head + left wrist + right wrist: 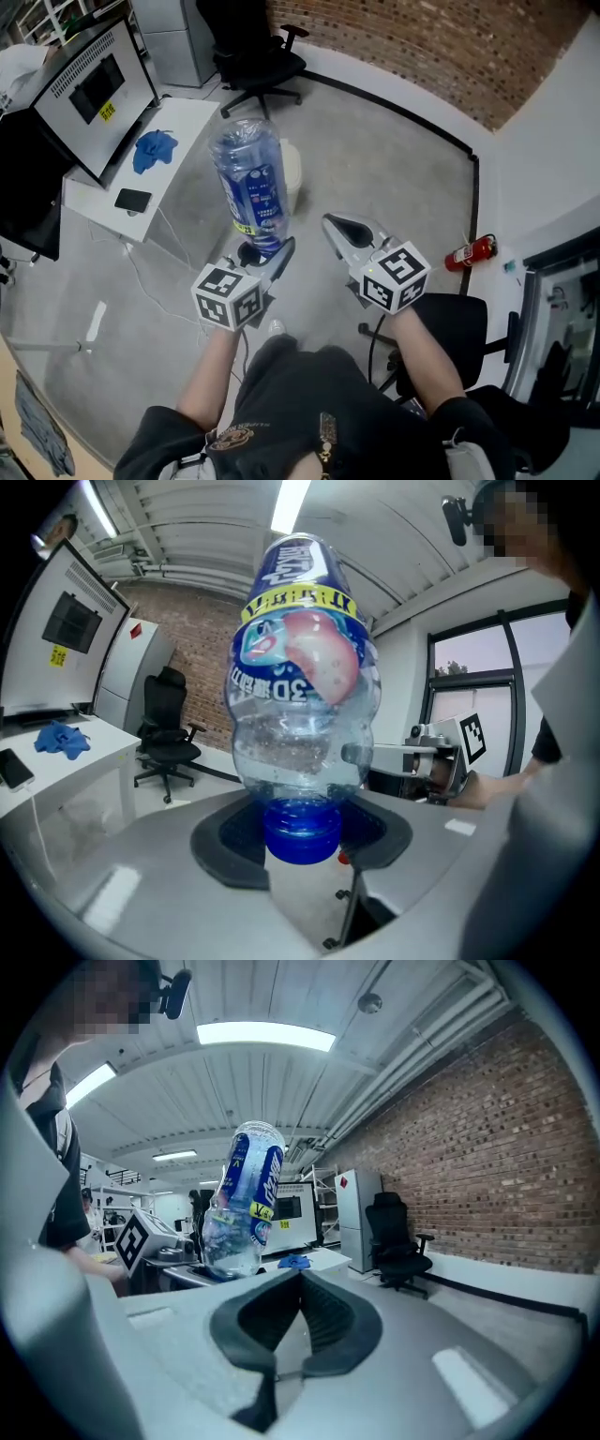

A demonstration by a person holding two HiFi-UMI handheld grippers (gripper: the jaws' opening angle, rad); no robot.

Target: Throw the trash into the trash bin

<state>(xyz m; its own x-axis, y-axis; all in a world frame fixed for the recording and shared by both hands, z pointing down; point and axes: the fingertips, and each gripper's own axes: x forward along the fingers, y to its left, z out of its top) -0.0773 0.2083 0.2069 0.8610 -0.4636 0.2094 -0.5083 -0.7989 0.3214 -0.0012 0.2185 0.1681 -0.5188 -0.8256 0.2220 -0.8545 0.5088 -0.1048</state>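
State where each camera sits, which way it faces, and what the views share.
Head view: on the person's head, facing steeply down; forearms and lap show.
Left gripper view: on the left hand-held gripper, along jaws shut on the bottle cap.
Right gripper view: on the right hand-held gripper, along shut jaws; brick wall at right.
All share the bottle.

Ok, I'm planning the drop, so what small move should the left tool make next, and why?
Probably carry the left tool forward toward the pale container on the floor seen past the bottle; it may be the bin. The tool is shut on the bottle's blue cap, and the right tool is shut on nothing.
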